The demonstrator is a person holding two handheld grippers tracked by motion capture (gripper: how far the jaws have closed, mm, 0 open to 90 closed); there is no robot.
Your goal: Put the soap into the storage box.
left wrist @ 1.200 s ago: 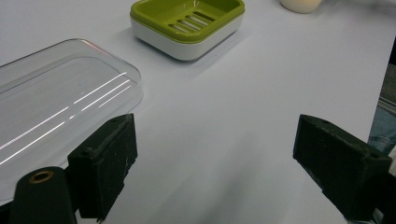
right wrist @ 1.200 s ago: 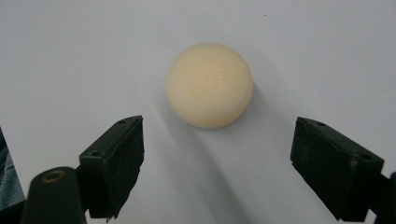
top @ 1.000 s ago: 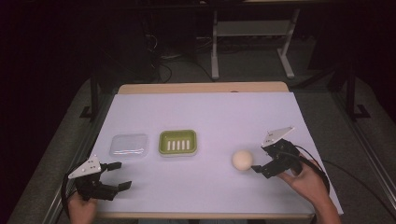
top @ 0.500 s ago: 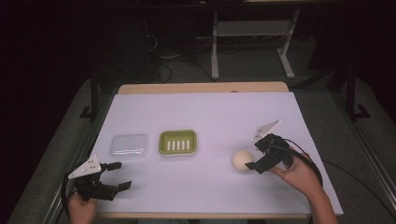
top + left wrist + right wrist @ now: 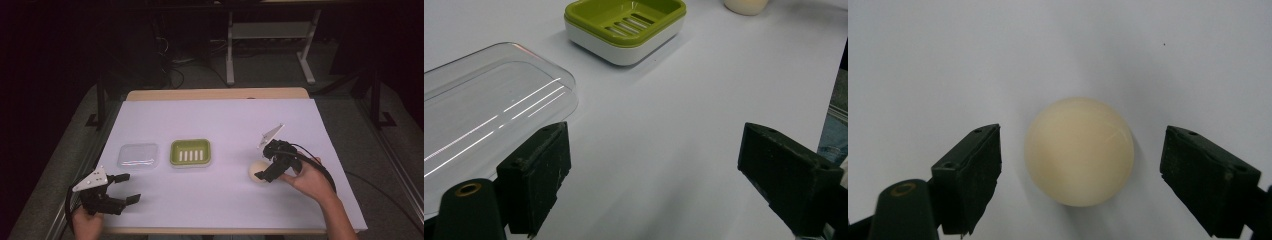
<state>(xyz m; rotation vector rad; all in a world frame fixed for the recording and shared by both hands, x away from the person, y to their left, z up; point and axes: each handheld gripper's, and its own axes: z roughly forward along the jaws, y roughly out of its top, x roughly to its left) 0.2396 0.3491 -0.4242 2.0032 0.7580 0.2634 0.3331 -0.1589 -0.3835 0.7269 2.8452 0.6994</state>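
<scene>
Right gripper (image 5: 262, 170): we find it held in the person's right hand (image 5: 310, 181) on the right half of the table, tilted down toward the sheet. Its jaws stand wide apart, gripping nothing.

Soap bar: we record a round, cream-coloured soap bar (image 5: 1079, 151) lying on the white sheet (image 5: 225, 125). In the right gripper view it sits between the two black jaws, with a clear gap on either side, touching neither. In the high view the soap bar (image 5: 257, 172) is partly covered by the gripper above it.

Left gripper (image 5: 126, 188): we note it low at the near left corner of the table, held in the left hand (image 5: 87, 224), jaws spread wide and empty, well apart from the soap bar.

Soap dish: a green slotted soap dish (image 5: 190, 152) on a white base stands near the table's middle, left of the soap bar and apart from it.

Clear lid: a transparent lid (image 5: 137, 155) lies flat just left of the dish; in the left gripper view it lies just beyond the left-hand jaw.
</scene>
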